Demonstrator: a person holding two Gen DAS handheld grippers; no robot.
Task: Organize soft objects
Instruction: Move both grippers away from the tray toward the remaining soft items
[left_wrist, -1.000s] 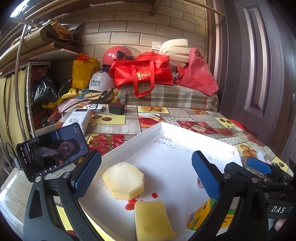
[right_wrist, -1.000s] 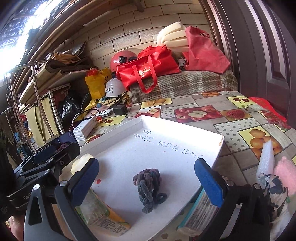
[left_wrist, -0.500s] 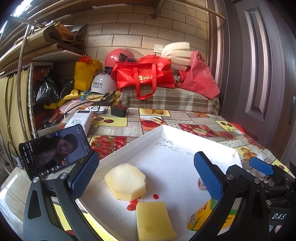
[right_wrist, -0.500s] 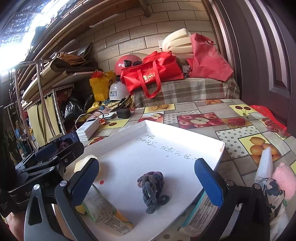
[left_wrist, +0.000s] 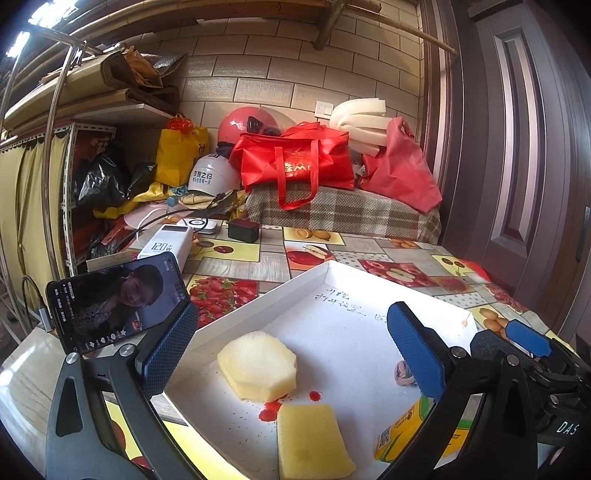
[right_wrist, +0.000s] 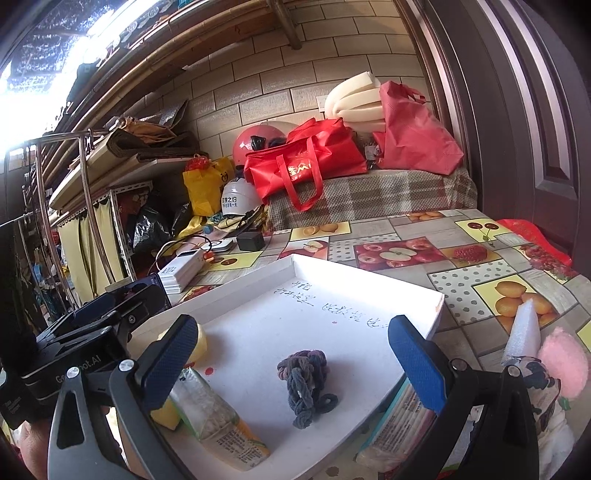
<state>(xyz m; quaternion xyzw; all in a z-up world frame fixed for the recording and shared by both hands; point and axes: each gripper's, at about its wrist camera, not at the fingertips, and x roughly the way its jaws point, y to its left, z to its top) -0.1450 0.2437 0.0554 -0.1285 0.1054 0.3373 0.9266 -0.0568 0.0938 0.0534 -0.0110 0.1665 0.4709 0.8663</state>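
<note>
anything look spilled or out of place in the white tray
Yes: red splatter stains mark the white tray floor between the pale octagonal sponge and the yellow rectangular sponge. A crushed drink carton also lies among the soft items.

tray (left_wrist: 258, 306): white, dark handwriting, red spots
sponge (left_wrist: 312, 441) on tray: yellow
foam block (left_wrist: 256, 365) on tray: pale cream
braided cord (right_wrist: 304, 380) on tray: dark blue-purple
tablecloth (right_wrist: 402, 254) under tray: fruit pictures, grey dotted squares
gripper pads (left_wrist: 170, 349): blue, dimpled
</note>
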